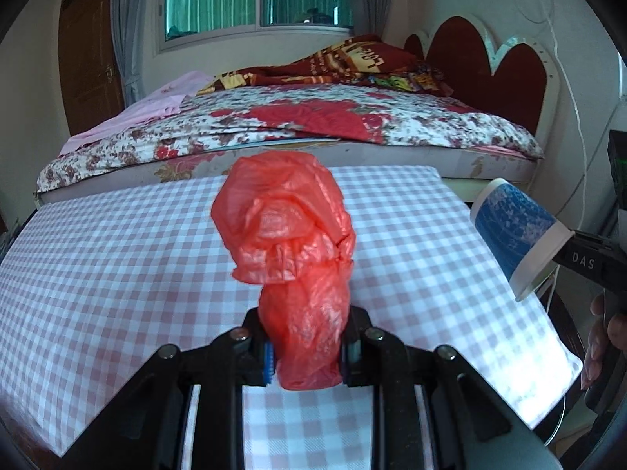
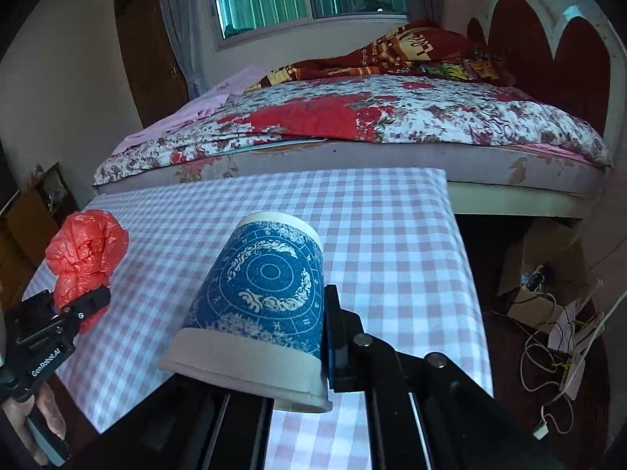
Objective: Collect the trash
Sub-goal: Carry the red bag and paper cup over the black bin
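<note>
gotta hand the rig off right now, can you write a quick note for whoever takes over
Left gripper: shut on a crumpled red plastic bag, held in the air above the checked table.
Right gripper: shut on the rim of a blue and white paper cup, tilted on its side, also off the table.
Done: both pieces of trash are picked up; no other trash shows on the table.
Left: drop both in a bin. No bin is in view, so find it first.
</note>
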